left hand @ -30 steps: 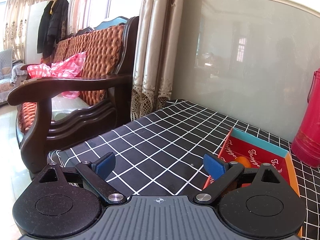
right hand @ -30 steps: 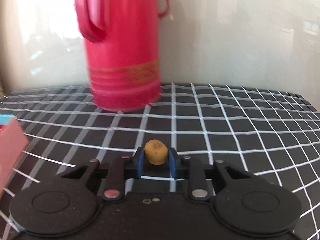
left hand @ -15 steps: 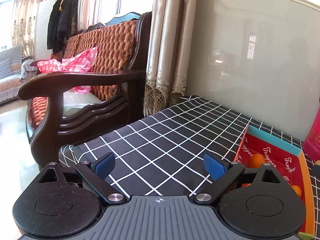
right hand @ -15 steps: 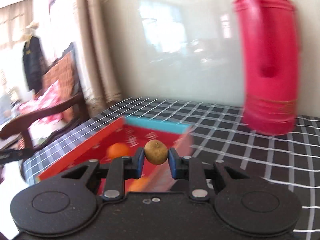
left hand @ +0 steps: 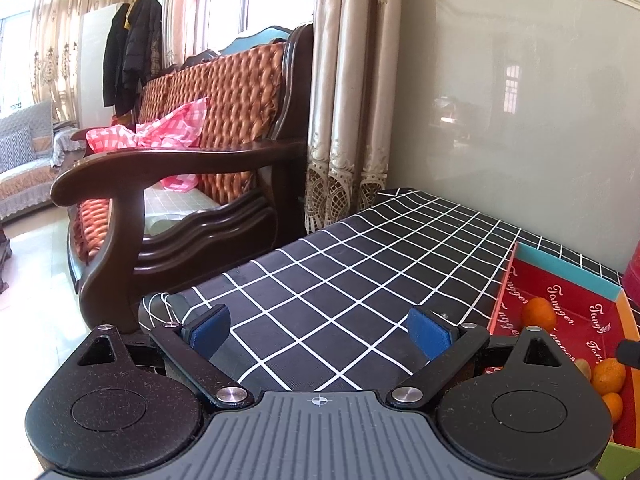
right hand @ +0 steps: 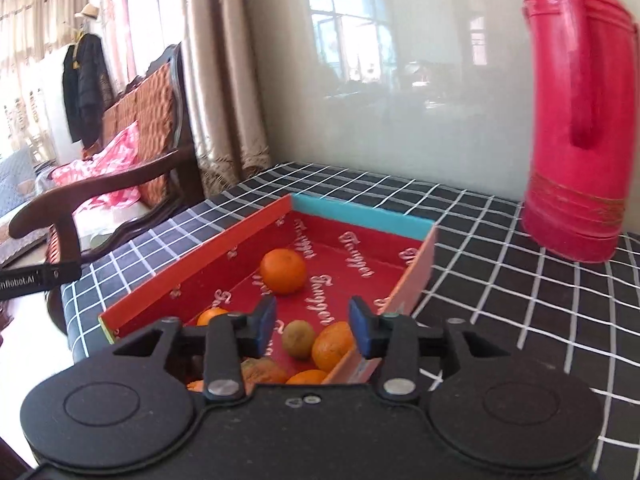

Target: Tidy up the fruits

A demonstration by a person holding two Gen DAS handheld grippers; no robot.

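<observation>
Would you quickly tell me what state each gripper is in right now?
Left gripper: open, holding nothing.
Right gripper: open, jaws just opened; the small brown fruit lies free in the red box.

Right gripper (right hand: 312, 326) over near end of shallow red cardboard tray (right hand: 192, 270); jaws just opening, pads clear of small brown round fruit (right hand: 298, 339), which lies among orange tangerines (right hand: 283, 271). Tall red plastic thermos (right hand: 580, 120) far right on black grid-patterned tablecloth (right hand: 500, 280).

Bright daylight from the windows (left hand: 224, 4) behind the sofa (left hand: 224, 92), wall glare, fisheye-bent edges, right view slightly blurry.
</observation>
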